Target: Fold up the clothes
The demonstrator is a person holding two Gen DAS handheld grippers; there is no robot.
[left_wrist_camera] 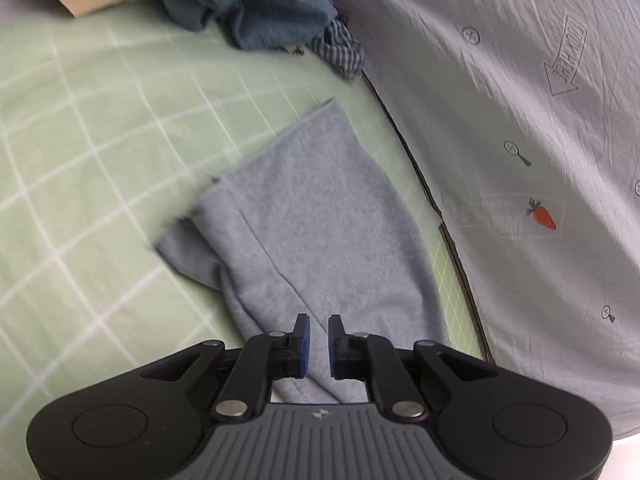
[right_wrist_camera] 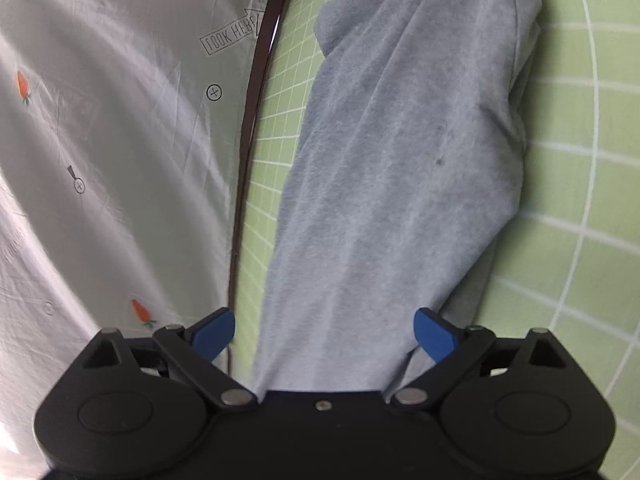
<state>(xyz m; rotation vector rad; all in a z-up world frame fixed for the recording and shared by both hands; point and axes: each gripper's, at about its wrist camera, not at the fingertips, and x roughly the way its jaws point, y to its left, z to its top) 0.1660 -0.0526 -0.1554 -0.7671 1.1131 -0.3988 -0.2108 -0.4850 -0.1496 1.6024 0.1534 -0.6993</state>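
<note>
Right tongs [right_wrist_camera: 324,334] astride grey garment [right_wrist_camera: 384,160]

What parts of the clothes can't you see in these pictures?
- Grey garment: left wrist view, its near end is hidden under the left gripper; whether the nearly closed fingers pinch it is unclear.
- Right wrist view: its far end leaves the top edge.
- Dark teal clothes: bunched, cut off at the top, so their type is unclear.

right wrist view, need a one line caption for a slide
Open right gripper poised above grey fleece garment on a green grid mat.
</note>
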